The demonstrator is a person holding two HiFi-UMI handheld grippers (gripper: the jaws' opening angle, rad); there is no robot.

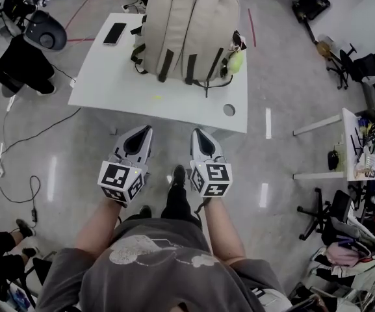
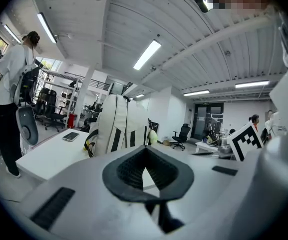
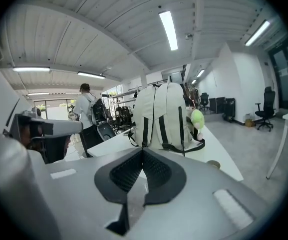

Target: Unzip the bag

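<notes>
So the beige backpack (image 1: pixel 190 28) is standing on the white table (image 1: pixel 168 99), well ahead of both claws. Its strap side faces them and its long axis runs straight up. The left gripper (image 1: pixel 147 130) and right gripper (image 1: pixel 195 132) hang over the floor short of the table's near edge, each pinched together on nothing. The head view looks down on the bag's top, while the gripper views show it upright.

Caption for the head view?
Left gripper and right gripper, both shut, short of a white table bearing a beige backpack.
</notes>
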